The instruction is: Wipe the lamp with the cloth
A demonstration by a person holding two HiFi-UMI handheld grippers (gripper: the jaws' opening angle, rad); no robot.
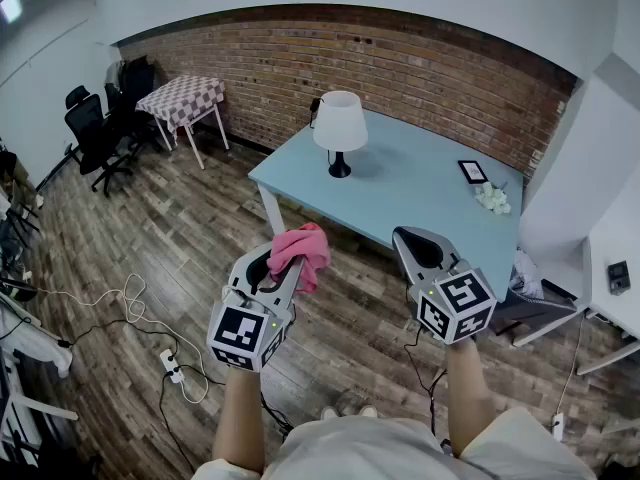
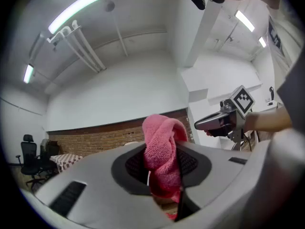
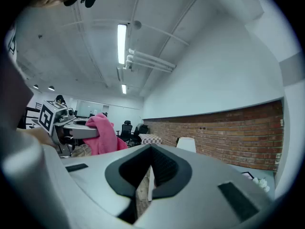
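Nearest the camera, two bare forearms (image 1: 243,418) reach forward from the bottom of the head view. They hold the grippers side by side at about the same height over the wooden floor (image 1: 150,248), short of the table.

The left gripper (image 1: 283,268) is tilted slightly right. Its jaws are clamped on a pink cloth (image 1: 302,251), which bunches up between the pads and flops over the tips. The right gripper (image 1: 420,243) holds nothing. In its own view the jaws are closed to a thin slit, with only the floor showing through.

Beyond them stands a pale blue table (image 1: 420,188), its near edge well apart from both grippers. The lamp (image 1: 339,128) stands upright towards the table's left end, with a white shade on a dark stem and base. A small dark picture frame (image 1: 472,171) is at the right end, with a white cluster (image 1: 493,199) beside it, possibly flowers. A brick wall (image 1: 400,78) runs behind, and a checked table (image 1: 182,98) and office chairs (image 1: 95,133) are at far left.
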